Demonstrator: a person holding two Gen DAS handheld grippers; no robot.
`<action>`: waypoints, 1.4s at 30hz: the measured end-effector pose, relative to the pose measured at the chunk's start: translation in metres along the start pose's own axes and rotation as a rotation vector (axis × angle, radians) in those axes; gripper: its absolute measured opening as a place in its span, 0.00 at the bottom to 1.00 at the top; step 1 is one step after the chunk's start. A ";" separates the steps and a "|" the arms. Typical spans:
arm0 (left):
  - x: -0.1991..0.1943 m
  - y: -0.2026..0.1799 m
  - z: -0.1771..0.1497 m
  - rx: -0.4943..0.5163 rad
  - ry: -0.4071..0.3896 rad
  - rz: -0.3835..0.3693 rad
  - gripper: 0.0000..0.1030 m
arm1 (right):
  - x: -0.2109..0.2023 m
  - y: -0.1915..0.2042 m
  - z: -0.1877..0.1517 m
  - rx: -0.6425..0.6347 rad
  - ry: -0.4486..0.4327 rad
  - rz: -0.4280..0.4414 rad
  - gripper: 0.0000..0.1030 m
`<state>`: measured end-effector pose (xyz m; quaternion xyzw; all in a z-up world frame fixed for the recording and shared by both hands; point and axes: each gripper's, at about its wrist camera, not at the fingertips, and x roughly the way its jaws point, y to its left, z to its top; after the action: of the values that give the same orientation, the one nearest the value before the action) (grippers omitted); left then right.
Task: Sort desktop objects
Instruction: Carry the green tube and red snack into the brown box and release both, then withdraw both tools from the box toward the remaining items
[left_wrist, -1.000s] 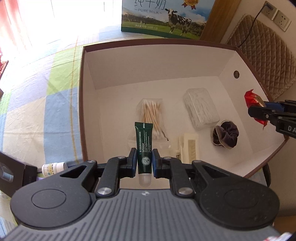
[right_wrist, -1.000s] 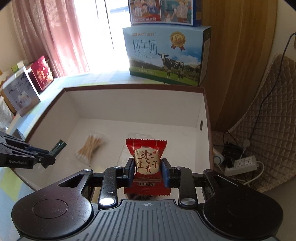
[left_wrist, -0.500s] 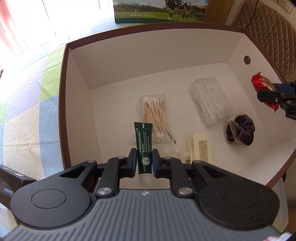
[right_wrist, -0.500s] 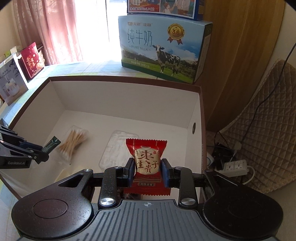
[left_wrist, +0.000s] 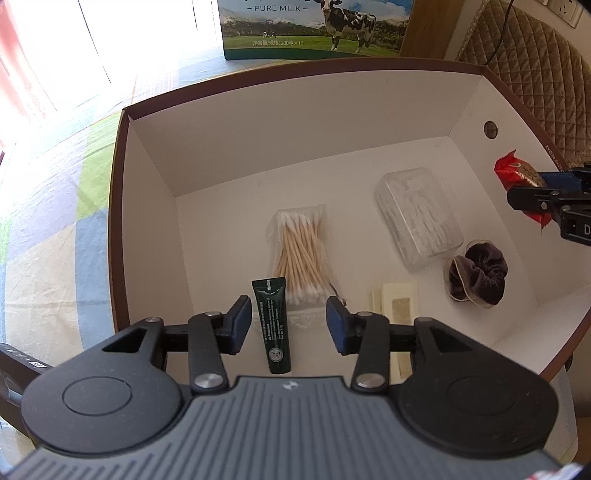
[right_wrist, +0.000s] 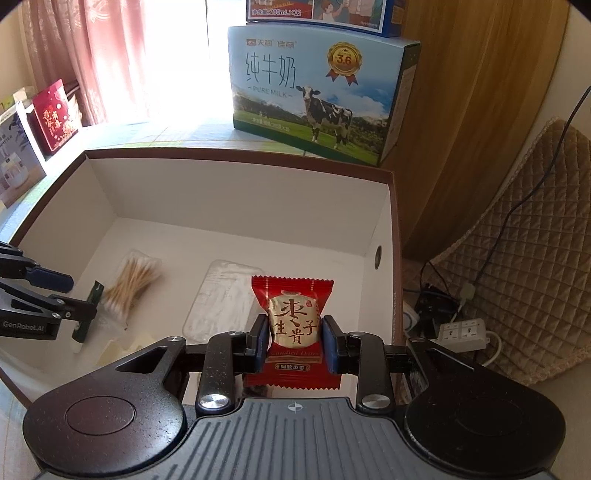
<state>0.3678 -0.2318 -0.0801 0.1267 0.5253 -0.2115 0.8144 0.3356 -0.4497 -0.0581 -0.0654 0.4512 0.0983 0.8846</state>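
Left gripper (left_wrist: 289, 325) is spread wide over the near-left part of the box (left_wrist: 122, 229); nothing is gripped. The green tube (left_wrist: 274, 325) is seen between the jaws, clear of both pads, nearer the left pad (left_wrist: 242, 325). From the right wrist view the tube (right_wrist: 88, 314) is tilted, cap end down near the box floor; whether it rests on the floor cannot be told.

Right gripper (right_wrist: 294, 345) is clamped on the red candy packet (right_wrist: 293, 325), held upright over the near-right part of the box, close to the right wall. In the left view the packet (left_wrist: 517, 177) is seen against that wall.

On the box floor: cotton swabs (left_wrist: 299, 254) in a bag just beyond the tube, a clear plastic case (left_wrist: 419, 214) right of centre, a dark scrunchie (left_wrist: 478, 273) near the right wall, a cream item (left_wrist: 397, 302) at the near edge.

A milk carton (right_wrist: 317, 92) is set behind the box's far edge.
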 end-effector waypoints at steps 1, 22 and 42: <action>0.000 0.000 0.000 -0.001 -0.002 -0.001 0.38 | 0.001 0.000 0.000 -0.001 0.000 -0.003 0.27; -0.035 -0.007 -0.005 0.012 -0.115 -0.018 0.76 | -0.026 0.004 -0.010 0.029 -0.096 0.117 0.88; -0.103 0.010 -0.039 -0.068 -0.179 0.021 0.95 | -0.079 0.021 -0.037 0.132 -0.122 0.182 0.98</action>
<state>0.3047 -0.1848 -0.0026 0.0849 0.4560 -0.1956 0.8640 0.2564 -0.4456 -0.0157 0.0403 0.4063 0.1521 0.9001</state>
